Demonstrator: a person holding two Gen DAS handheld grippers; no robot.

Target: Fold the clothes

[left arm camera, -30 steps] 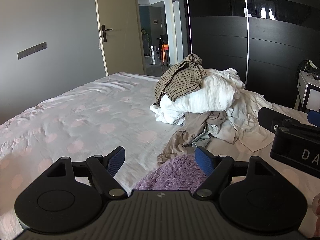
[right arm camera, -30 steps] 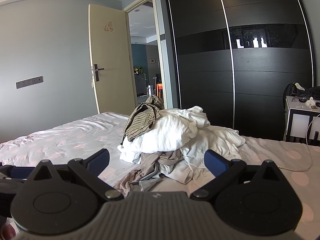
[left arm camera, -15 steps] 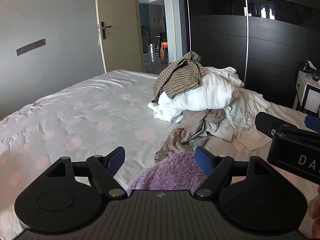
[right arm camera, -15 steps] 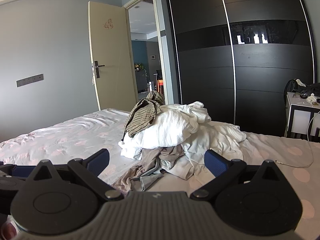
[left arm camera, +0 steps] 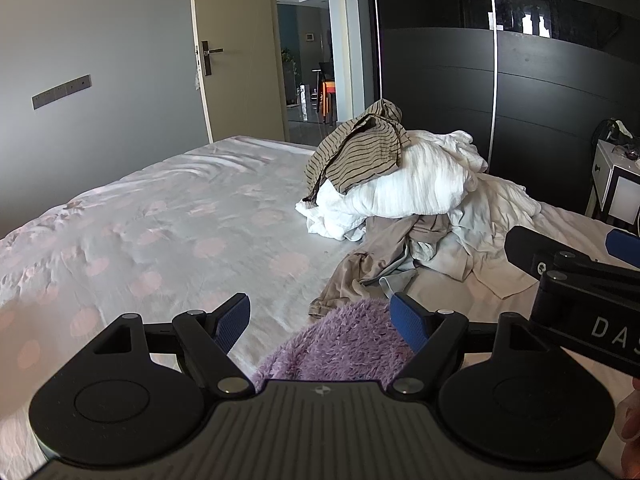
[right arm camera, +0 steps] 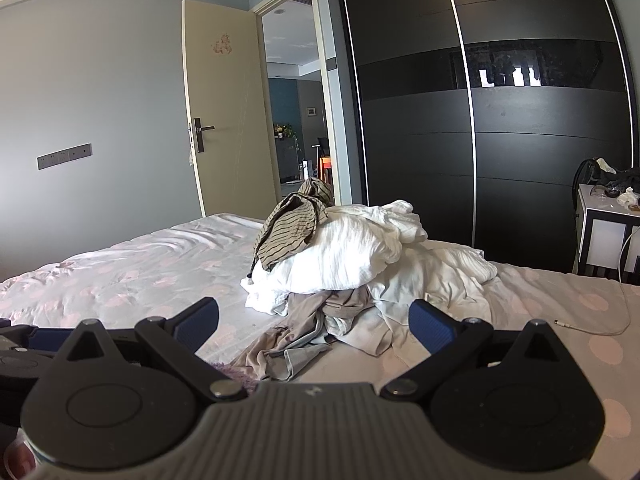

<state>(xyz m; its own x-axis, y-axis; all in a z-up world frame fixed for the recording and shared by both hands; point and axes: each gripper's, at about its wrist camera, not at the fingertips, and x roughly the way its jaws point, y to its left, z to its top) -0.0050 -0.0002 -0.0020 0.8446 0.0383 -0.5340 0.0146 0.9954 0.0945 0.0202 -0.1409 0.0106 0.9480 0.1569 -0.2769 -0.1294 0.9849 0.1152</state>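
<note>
Since a second ago, both cameras have edged a little nearer to the heap of clothes, which now fills slightly more of each view; nothing in the heap itself has shifted.

Two hand-held grippers hover low over a bed (left arm camera: 168,216) covered in a pale sheet with faint pink dots. The left gripper (left arm camera: 320,318) has its blue-padded jaws spread wide, gripping nothing. A fluffy purple garment (left arm camera: 340,348) lies on the sheet just below and between them, its near end hidden by the gripper body. The right gripper (right arm camera: 314,322) also has its jaws wide apart and empty.

Further up the bed sits the unsorted pile (left arm camera: 400,200): a tan striped top (left arm camera: 360,152) draped over a bulky white garment (right arm camera: 344,256), with brownish trousers (right arm camera: 304,320) and pale grey pieces spilling out beneath toward the grippers.

Folding appears not to have started. No folded item or neat stack is visible anywhere, and every garment looks crumpled, so the whole pile seems left to do. The purple piece, lying apart and nearest, is probably the first candidate.

Readable writing is scarce. In the left view, the side of the right gripper shows white capital letters "DA", followed by what may be an S, cut off by the frame edge. No clothing labels or brands can be made out.
</note>
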